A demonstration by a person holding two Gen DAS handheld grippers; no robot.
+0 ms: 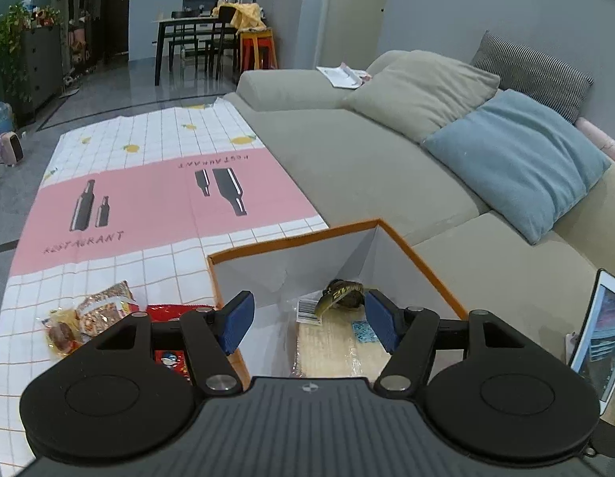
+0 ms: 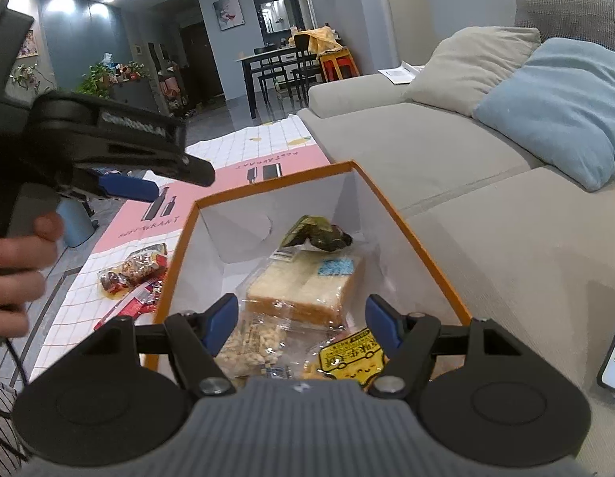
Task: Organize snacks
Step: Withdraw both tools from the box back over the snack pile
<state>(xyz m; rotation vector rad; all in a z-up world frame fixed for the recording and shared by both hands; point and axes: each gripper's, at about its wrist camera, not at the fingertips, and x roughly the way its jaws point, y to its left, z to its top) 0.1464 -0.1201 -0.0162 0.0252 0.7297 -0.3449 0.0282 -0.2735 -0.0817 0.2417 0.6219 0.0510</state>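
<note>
An orange-rimmed white box [image 1: 293,238] [image 2: 267,183] stands between the tablecloth and the sofa. Inside lie a wrapped sandwich [image 2: 307,284] [image 1: 335,346], a dark green packet [image 2: 319,234] [image 1: 341,294], a bag of pale nuts [image 2: 250,344] and a yellow-labelled packet [image 2: 353,353]. My left gripper [image 1: 307,320] hangs open above the box, nothing between its pads; in the right wrist view the left gripper [image 2: 136,183] shows from the side with a hand on its handle. My right gripper [image 2: 301,322] is open over the box's near end, empty. Loose snack packets [image 1: 89,316] [image 2: 130,268] and a red packet [image 1: 170,338] lie left of the box.
A pink and white checked cloth [image 1: 148,194] covers the low table. A grey sofa [image 1: 347,167] with beige and blue cushions [image 1: 522,159] runs along the right. A tablet [image 1: 597,342] leans at the right edge. Dining table and chairs [image 1: 196,39] stand far back.
</note>
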